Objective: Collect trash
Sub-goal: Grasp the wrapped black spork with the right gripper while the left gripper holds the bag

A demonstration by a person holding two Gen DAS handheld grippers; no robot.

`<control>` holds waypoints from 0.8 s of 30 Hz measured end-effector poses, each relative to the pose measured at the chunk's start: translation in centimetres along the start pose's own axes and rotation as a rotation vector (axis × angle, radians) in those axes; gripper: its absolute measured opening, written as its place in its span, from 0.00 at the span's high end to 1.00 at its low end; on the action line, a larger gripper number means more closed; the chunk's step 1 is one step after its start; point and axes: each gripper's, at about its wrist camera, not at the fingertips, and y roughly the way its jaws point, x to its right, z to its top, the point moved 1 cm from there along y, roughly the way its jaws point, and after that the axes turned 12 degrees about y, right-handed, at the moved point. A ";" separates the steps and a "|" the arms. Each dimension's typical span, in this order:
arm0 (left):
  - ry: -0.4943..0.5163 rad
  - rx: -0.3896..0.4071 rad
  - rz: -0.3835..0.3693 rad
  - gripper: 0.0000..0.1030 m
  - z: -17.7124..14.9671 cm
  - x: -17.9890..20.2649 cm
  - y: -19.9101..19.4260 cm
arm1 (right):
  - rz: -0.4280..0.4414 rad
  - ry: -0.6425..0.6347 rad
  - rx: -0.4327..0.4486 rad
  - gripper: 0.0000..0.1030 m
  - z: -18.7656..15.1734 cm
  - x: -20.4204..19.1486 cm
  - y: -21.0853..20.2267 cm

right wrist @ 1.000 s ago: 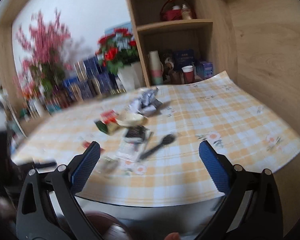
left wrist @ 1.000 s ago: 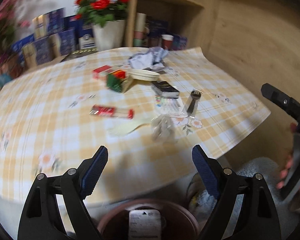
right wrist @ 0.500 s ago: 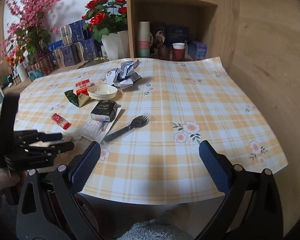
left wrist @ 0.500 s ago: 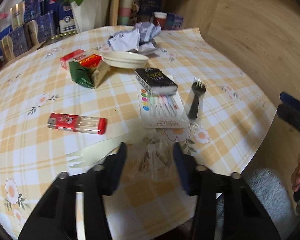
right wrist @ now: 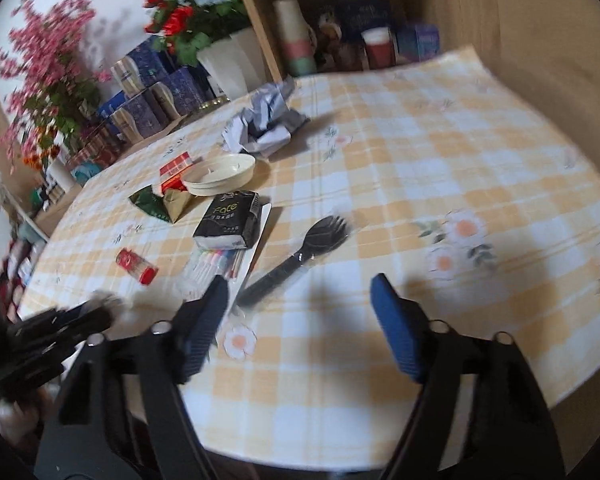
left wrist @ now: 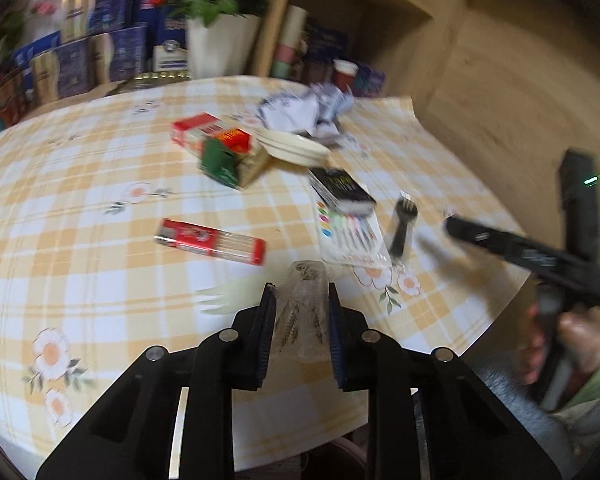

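Near the counter's (left wrist: 80, 240) front edge, the left tongs (left wrist: 299, 322), just closing, pinch a crinkled clear plastic wrapper (left wrist: 306, 312): light, limp, slippery, best gripped mid-body. The right tongs (right wrist: 300, 320), spread and closing, approach a thin, stiff black plastic fork (right wrist: 296, 256).

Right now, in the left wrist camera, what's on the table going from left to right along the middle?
red tube → pack of coloured pens → black fork → right gripper
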 end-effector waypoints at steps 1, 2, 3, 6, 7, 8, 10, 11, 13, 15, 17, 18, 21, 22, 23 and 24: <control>-0.010 0.010 0.003 0.77 0.0 -0.2 -0.5 | -0.010 0.023 -0.010 0.36 0.2 0.0 0.8; -0.022 0.024 0.012 0.77 -0.1 -0.5 -1.2 | -0.020 0.037 -0.016 0.37 0.3 0.0 1.4; -0.031 0.035 0.020 0.77 -0.2 -0.7 -1.8 | -0.033 0.061 -0.022 0.39 0.6 -0.1 2.3; -0.050 0.056 0.040 0.77 -0.7 -1.2 -3.2 | -0.058 0.099 -0.032 0.44 0.9 -0.5 3.9; -0.055 0.060 0.045 0.77 -0.9 -1.3 -3.5 | -0.074 0.109 -0.032 0.45 1.0 -0.7 4.4; -0.061 0.063 0.050 0.77 -1.2 -1.4 -3.8 | -0.090 0.109 -0.018 0.47 1.2 -0.8 4.6; -0.070 0.067 0.052 0.77 -1.6 -1.7 -4.2 | -0.128 0.100 -0.005 0.58 1.4 -1.4 5.3; -0.072 0.067 0.055 0.77 -1.9 -1.8 -4.4 | -0.150 0.095 0.003 0.59 1.5 -1.8 5.7; -0.075 0.068 0.059 0.77 -2.3 -2.0 -4.7 | -0.189 0.069 0.020 0.59 1.6 -2.3 6.1; -0.080 0.066 0.058 0.77 -2.7 -2.1 -4.8 | -0.231 0.033 0.034 0.59 1.6 -2.8 6.7; -0.085 0.068 0.058 0.77 -3.1 -2.2 -4.9 | -0.279 -0.011 0.039 0.59 1.4 -3.4 7.1; -0.087 0.069 0.058 0.77 -3.3 -2.2 -4.9 | -0.296 -0.026 0.038 0.59 1.4 -3.6 7.3; -0.093 0.070 0.054 0.77 -3.8 -2.3 -4.9 | -0.315 -0.052 0.037 0.59 1.3 -3.8 7.5; -0.095 0.071 0.053 0.77 -3.9 -2.3 -5.0 | -0.315 -0.059 0.037 0.59 1.3 -3.7 7.5; -0.096 0.071 0.053 0.77 -4.1 -2.3 -5.1 | -0.312 -0.063 0.037 0.61 1.3 -3.8 7.5; -0.097 0.071 0.053 0.77 -4.2 -2.2 -5.1 | -0.302 -0.067 0.037 0.65 1.1 -3.7 7.4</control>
